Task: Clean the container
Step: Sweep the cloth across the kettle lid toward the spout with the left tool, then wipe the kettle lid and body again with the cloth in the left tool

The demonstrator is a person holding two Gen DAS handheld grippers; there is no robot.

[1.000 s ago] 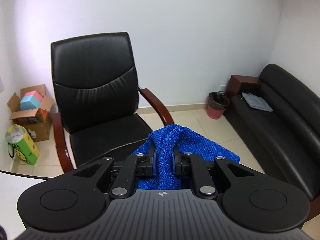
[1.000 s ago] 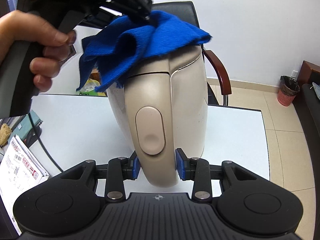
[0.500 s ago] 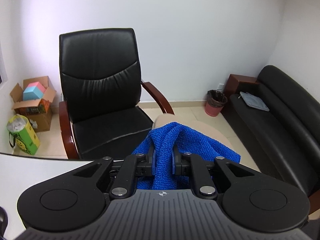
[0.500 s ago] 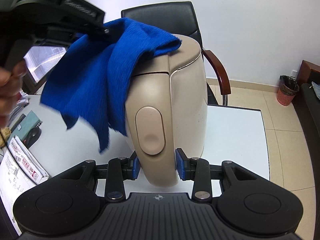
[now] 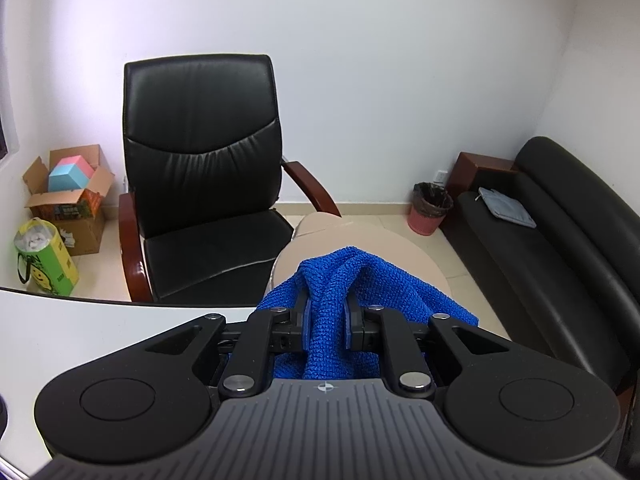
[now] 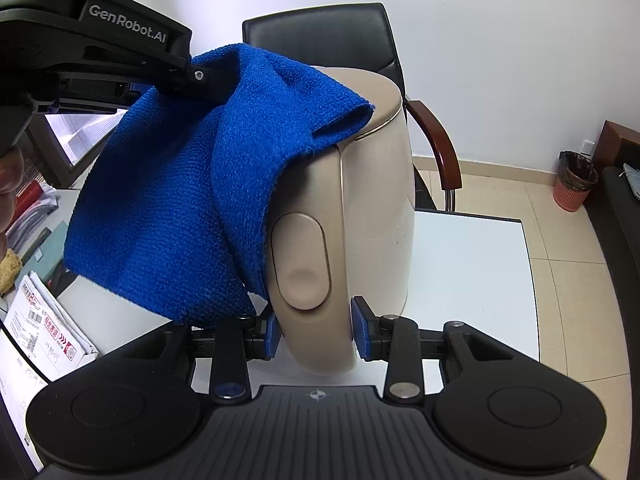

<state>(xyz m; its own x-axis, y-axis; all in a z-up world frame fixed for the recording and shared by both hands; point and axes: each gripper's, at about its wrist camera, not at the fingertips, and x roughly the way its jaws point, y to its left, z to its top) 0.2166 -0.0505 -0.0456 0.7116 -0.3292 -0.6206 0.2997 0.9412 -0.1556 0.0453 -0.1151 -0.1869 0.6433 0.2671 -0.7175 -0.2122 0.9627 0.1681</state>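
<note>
A beige kettle-like container stands upright on the white table. My right gripper is shut on its handle near the base. My left gripper is shut on a blue cloth. In the right wrist view the left gripper holds the blue cloth draped over the container's top and left side. In the left wrist view the container's beige lid shows just beyond the cloth.
A black office chair stands behind the table. A black sofa and a red waste bin are to the right. Cardboard boxes and a green bag sit at the left. Papers lie on the table's left.
My left gripper has drawn back to the left and lower, dragging the blue cloth off the lid's far side and down the container's left side. The right gripper has held still.
</note>
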